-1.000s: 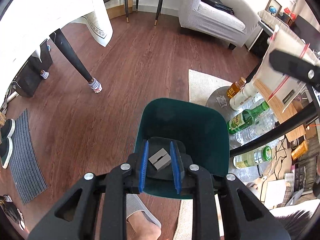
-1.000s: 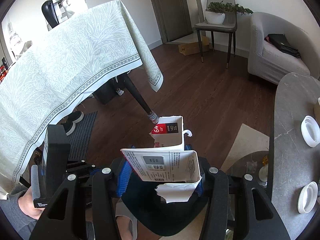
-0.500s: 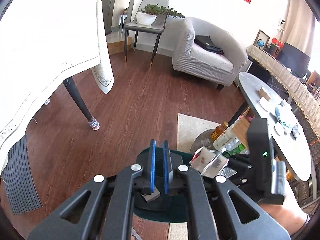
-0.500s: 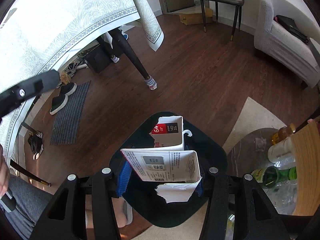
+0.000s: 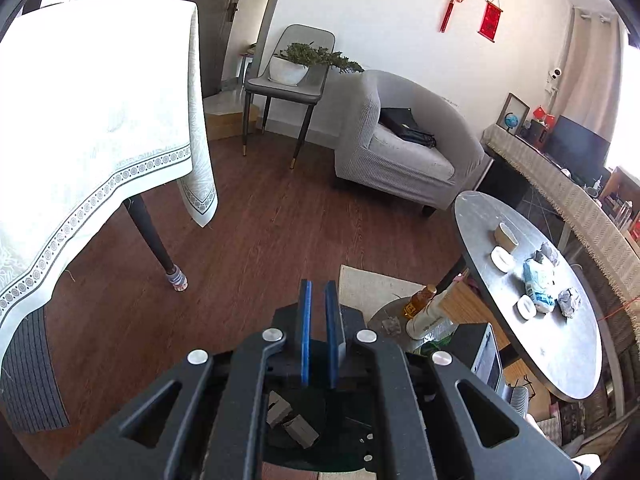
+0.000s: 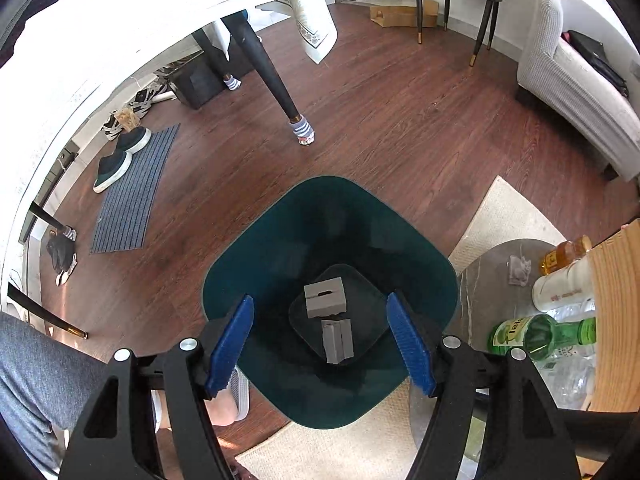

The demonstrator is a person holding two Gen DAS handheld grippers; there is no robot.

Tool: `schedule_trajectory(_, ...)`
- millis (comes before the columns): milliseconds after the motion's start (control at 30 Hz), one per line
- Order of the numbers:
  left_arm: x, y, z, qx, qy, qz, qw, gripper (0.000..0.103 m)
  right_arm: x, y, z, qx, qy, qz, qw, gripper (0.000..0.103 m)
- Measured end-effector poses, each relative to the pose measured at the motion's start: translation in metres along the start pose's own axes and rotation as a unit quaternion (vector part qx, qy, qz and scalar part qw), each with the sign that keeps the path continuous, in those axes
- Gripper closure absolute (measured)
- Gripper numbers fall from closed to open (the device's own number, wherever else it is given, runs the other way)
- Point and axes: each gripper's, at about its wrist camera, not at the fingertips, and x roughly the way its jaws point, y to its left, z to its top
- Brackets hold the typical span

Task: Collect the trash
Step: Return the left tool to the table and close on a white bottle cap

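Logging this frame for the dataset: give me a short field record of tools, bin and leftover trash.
left tool: jaws nearly closed, nothing between them
right tool: open, empty, above the bin
bin: dark green, on the wood floor
bin contents: two grey blocks on the bottom; no carton visible
round table: crumpled wrappers and white lids remaining
lower shelf: green bottle, amber bottle

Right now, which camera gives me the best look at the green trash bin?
The right wrist view: it looks straight down into the green trash bin, showing its rim and two gray blocks inside. The left wrist view catches only a sliver behind the left gripper.
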Motion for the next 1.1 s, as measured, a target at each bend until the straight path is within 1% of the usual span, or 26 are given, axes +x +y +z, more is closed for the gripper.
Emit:
schedule_trajectory(33, -0.002, -0.002, 0.001, 0.000, -0.006, -0.002, 1.0000, 0.095, -0.007, 0.002, 0.001, -0.003, -0.008, 0.006, 1.000, 0.033)
schedule_trajectory(133, -0.009, -0.011, 0.005, 0.009, -0.023, -0.008, 0.9997, 0.092, -0.032, 0.002, 0.003, 0.004, -0.039, 0.043, 0.998, 0.033)
schedule_trajectory(200, -0.013, -0.017, 0.007, 0.016, -0.035, -0.011, 0.9992, 0.088, -0.052, 0.005, 0.005, -0.005, -0.063, 0.049, 0.997, 0.033)
schedule_trajectory(267, -0.015, -0.024, 0.008, 0.021, -0.044, -0.012, 0.9987, 0.084, -0.073, 0.006, 0.004, -0.015, -0.089, 0.043, 0.995, 0.033)
schedule_trajectory(367, -0.016, -0.031, 0.011, 0.023, -0.052, -0.011, 0.9983, 0.078, -0.102, 0.002, 0.002, -0.014, -0.119, 0.029, 0.992, 0.033)
schedule_trajectory(467, -0.014, -0.038, 0.013, 0.021, -0.056, -0.012, 0.9981, 0.075, -0.125, -0.005, -0.001, -0.016, -0.145, 0.014, 0.989, 0.033)
schedule_trajectory(600, -0.008, -0.047, 0.013, 0.024, -0.053, -0.012, 0.9982, 0.073, -0.154, -0.019, -0.006, -0.011, -0.172, 0.002, 0.985, 0.037)
schedule_trajectory(667, -0.005, -0.052, 0.012, 0.024, -0.050, -0.018, 0.9983, 0.069, -0.167, -0.029, -0.011, -0.006, -0.185, -0.006, 0.983, 0.037)
schedule_trajectory(700, -0.003, -0.057, 0.011, 0.025, -0.047, -0.022, 0.9983, 0.068, -0.173, -0.035, -0.014, -0.002, -0.191, -0.009, 0.982, 0.038)
schedule_trajectory(767, -0.001, -0.067, 0.009, 0.033, -0.047, -0.022, 0.9981, 0.063, -0.183, -0.047, -0.019, 0.010, -0.201, -0.016, 0.979, 0.039)
schedule_trajectory(867, 0.002, -0.086, 0.005, 0.050, -0.047, -0.033, 0.9971, 0.056, -0.196, -0.065, -0.030, 0.026, -0.212, -0.027, 0.976, 0.041)
schedule_trajectory(967, 0.008, -0.105, 0.000, 0.066, -0.041, -0.043, 0.9961, 0.053, -0.206, -0.083, -0.039, 0.043, -0.222, -0.039, 0.973, 0.043)
schedule_trajectory(1100, 0.018, -0.130, -0.008, 0.090, -0.026, -0.055, 0.9941, 0.052, -0.214, -0.106, -0.052, 0.065, -0.229, -0.055, 0.970, 0.043)
